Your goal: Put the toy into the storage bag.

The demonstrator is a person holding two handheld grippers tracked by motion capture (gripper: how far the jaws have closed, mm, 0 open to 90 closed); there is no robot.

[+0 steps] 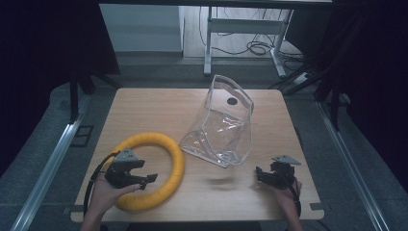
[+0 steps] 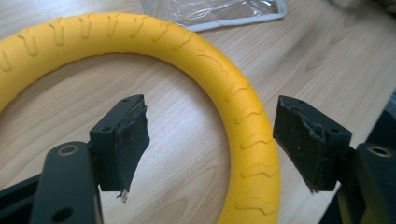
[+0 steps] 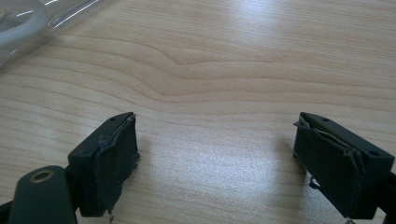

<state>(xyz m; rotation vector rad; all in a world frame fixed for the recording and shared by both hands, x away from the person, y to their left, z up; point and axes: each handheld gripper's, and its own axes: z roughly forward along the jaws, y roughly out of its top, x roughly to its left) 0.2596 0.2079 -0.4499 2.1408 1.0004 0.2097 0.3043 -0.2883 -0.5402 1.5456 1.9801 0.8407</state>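
Observation:
A yellow foam ring (image 1: 159,168) with a tread pattern lies flat on the wooden table (image 1: 159,106), front left. My left gripper (image 1: 144,179) hovers over its near right part, open, one jaw inside the ring and one outside. In the left gripper view the yellow ring (image 2: 243,116) curves between the black pads (image 2: 133,140), untouched. A clear plastic bag (image 1: 222,122) with a white rim stands open at mid table. My right gripper (image 1: 262,175) sits open near the front right, with bare wood between its pads (image 3: 116,156) and the clear bag's edge (image 3: 28,23) at upper left.
The table's front edge runs just below both hands. Metal rails (image 1: 48,168) flank the table on the floor. A desk frame (image 1: 240,29) with cables stands beyond the far edge. Bare wood lies between the ring and the right gripper.

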